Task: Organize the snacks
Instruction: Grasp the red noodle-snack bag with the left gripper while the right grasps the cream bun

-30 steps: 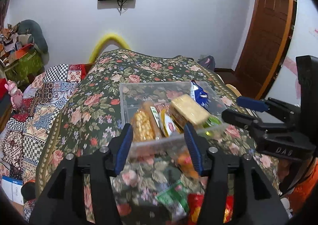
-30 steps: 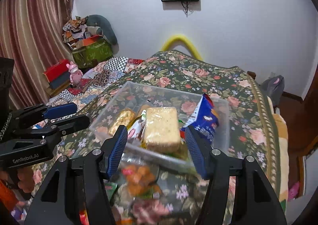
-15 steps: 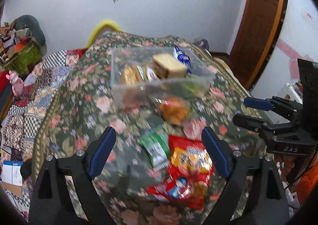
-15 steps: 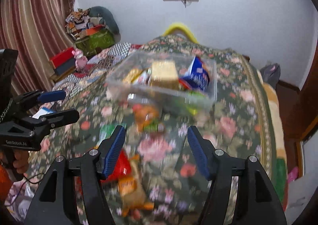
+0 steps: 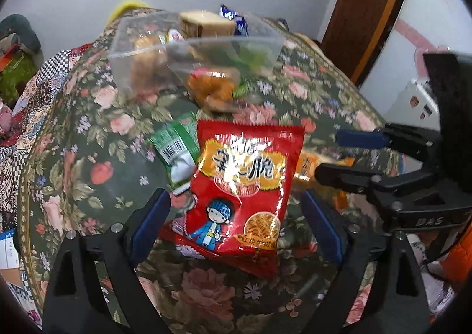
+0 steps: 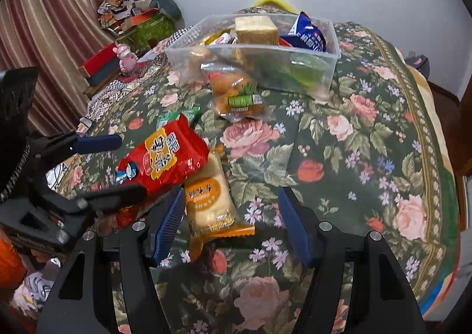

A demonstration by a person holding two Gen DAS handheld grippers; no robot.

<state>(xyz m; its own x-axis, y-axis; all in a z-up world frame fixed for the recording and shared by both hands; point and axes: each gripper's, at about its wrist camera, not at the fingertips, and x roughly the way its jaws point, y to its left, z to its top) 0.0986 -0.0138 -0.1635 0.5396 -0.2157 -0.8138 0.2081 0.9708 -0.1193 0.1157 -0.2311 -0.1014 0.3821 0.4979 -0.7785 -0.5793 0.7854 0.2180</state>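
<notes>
Jaws of left gripper spread around red snack bag.

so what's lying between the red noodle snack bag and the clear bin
In the right wrist view, a clear-wrapped pack of golden buns lies between the red noodle snack bag and the clear bin, up against the bin's front wall.

1 clear bin; 4 loose snack pkts: red, green, orange, bun.
</notes>
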